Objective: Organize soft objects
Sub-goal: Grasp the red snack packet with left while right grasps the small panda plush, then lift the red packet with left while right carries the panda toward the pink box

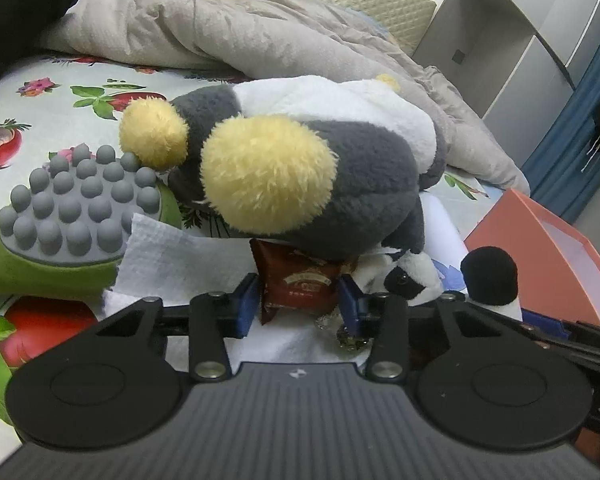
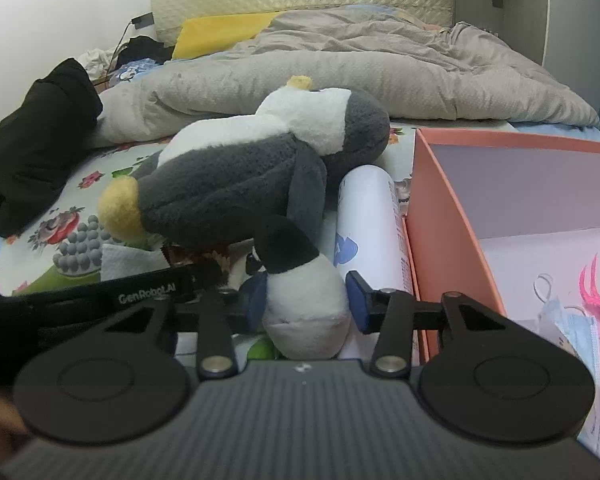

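A grey-and-white penguin plush (image 1: 340, 152) (image 2: 236, 176) with yellow feet lies on the flowered bed sheet. Just below it sits a dark red snack packet (image 1: 300, 284), and my left gripper (image 1: 298, 308) has its blue pads pressed against the packet's two sides. A small black-and-white plush (image 1: 412, 280) lies to the right. Its white, black-tipped limb (image 2: 306, 308) stands between the pads of my right gripper (image 2: 308, 304), which close on it.
An open orange box (image 2: 440, 200) (image 1: 540, 240) with a face mask and pink bits stands at the right. A white bottle (image 2: 368, 216) lies beside it. A green massager with grey nubs (image 1: 80, 200) and a paper towel (image 1: 172, 252) lie left. Behind is a grey duvet (image 2: 340, 68).
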`<act>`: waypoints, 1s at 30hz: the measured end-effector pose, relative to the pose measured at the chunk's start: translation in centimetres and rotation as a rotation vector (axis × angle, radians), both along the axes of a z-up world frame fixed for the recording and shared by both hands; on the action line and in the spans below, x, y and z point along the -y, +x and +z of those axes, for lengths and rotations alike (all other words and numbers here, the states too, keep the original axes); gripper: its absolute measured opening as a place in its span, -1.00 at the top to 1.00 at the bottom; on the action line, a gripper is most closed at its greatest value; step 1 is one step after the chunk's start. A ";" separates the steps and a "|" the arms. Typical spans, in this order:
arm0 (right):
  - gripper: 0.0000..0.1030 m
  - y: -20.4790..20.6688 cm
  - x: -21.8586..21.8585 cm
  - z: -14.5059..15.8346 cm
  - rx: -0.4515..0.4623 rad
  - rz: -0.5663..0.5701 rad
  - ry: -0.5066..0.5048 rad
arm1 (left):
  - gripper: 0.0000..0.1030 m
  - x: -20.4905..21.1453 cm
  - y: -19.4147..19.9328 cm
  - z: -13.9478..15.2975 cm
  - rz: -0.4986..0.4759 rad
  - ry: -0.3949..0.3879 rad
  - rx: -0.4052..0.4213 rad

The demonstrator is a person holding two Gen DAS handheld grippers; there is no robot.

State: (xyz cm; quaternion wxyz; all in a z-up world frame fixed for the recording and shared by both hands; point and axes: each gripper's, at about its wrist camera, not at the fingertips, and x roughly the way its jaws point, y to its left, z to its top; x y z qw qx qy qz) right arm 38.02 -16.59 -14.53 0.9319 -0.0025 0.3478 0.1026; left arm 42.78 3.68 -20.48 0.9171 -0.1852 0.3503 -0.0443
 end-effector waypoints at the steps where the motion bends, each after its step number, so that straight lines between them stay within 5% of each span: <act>1: 0.14 -0.1 0.0 0.1 0.000 -0.002 0.000 | 0.14 0.0 -0.1 0.1 0.001 -0.001 0.001; 17: 0.17 -5.6 0.4 2.5 0.024 0.021 -0.012 | 0.18 -0.5 -6.5 4.2 0.034 0.001 0.010; 30: 0.17 -13.8 0.7 3.2 -0.024 0.032 0.035 | 0.18 -0.3 -17.6 6.4 0.045 0.007 -0.019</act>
